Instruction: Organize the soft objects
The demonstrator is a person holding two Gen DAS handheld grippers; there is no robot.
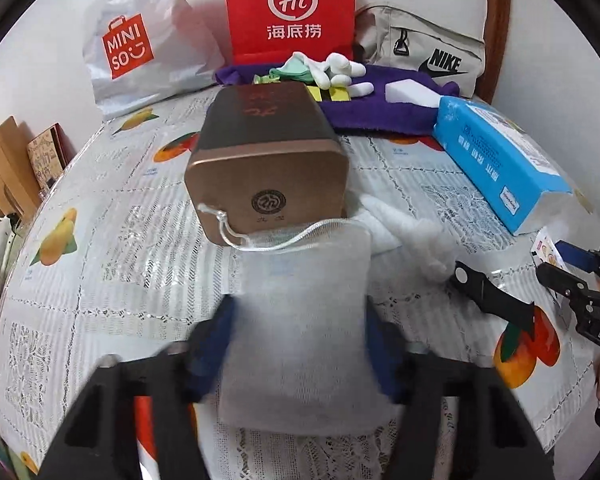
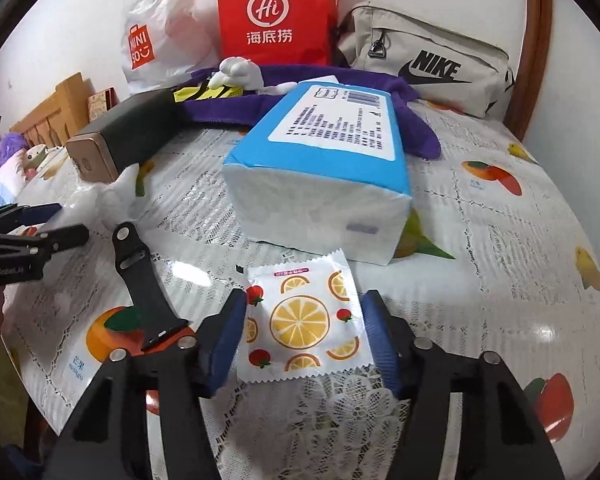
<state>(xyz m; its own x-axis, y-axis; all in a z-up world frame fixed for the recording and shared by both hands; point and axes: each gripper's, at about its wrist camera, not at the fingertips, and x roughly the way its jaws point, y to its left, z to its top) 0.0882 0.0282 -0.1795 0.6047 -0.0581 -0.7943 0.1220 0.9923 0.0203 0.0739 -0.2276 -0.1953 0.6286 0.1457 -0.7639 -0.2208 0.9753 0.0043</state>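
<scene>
A white mesh drawstring pouch (image 1: 300, 300) fills the gap between the blue pads (image 1: 220, 332) of my left gripper (image 1: 300, 344), which is shut on its sides. The pouch's cord lies against a brown tin box (image 1: 268, 160) just beyond. In the right wrist view, a square sachet printed with lemon slices (image 2: 300, 312) sits between the blue pads (image 2: 224, 332) of my right gripper (image 2: 304, 328), which touch its left and right edges. A blue tissue pack (image 2: 320, 152) lies right behind the sachet. Each gripper shows at the edge of the other's view.
A black watch strap (image 2: 144, 284) lies between the two grippers, near white wadding (image 1: 412, 232). Farther back are a purple towel (image 1: 380, 112), a white glove (image 1: 348, 72), a red paper bag (image 1: 288, 8), a Miniso bag (image 1: 128, 48) and a Nike bag (image 2: 432, 64). The table edge curves near.
</scene>
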